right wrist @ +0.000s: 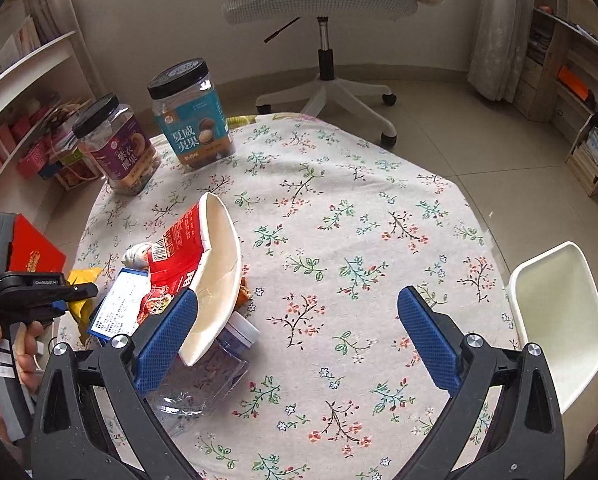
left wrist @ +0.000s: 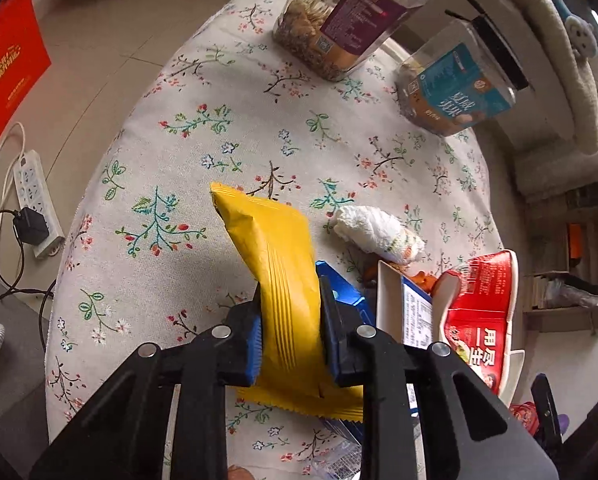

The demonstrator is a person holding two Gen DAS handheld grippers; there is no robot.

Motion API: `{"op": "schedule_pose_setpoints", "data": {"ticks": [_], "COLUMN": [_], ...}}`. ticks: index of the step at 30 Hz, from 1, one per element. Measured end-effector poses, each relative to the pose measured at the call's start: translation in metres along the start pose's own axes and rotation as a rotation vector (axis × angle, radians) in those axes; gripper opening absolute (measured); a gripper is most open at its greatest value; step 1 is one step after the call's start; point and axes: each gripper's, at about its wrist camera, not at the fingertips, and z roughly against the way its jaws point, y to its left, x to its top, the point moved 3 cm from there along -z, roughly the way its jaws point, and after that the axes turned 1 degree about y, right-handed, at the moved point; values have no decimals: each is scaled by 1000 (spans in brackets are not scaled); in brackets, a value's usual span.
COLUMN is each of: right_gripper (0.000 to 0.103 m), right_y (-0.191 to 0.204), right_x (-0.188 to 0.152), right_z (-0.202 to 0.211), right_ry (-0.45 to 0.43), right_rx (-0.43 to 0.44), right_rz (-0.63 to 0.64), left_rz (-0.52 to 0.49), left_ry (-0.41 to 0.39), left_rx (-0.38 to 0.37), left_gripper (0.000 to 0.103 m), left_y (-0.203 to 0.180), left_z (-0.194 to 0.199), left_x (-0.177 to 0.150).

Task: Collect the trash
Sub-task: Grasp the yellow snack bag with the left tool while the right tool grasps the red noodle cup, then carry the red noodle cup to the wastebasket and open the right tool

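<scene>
Floral table [right wrist: 379,240] still has most of the trash: red bowl [right wrist: 203,256], clear bottle [right wrist: 203,380], box [right wrist: 119,308], tissue [left wrist: 379,232]. Left gripper [left wrist: 291,332] pinches yellow wrapper [left wrist: 275,256], lifted; right gripper [right wrist: 299,336] spread wide, empty. Just started, I'd say.

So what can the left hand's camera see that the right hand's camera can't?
Only the left wrist view shows the white power strip on the floor, the crumpled tissue, and the left gripper shut on the yellow wrapper.

Only the right wrist view shows the open right gripper, the white bin at the table's edge, the swivel chair's base and a clear plastic bottle.

Both show the flowered tablecloth, the two nut jars and the red noodle cup.
</scene>
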Motion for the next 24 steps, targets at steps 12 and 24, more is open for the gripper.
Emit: {"op": "schedule_pose_setpoints", "data": {"ticks": [12,24], "right_gripper": [77,23], "right_y": [40,36], "right_x": [2,17], "right_z": [-77,-21], "right_ry": [205,37], "right_rx": [243,251], "right_rz": [-46,-63], "left_rz": [-243,-303], "left_ry": [-282,-368], "left_rx": [41,95], "left_gripper": [24,24], "left_y": [-61,-75], "left_z": [97,104], "left_x": [-28,-36]}}
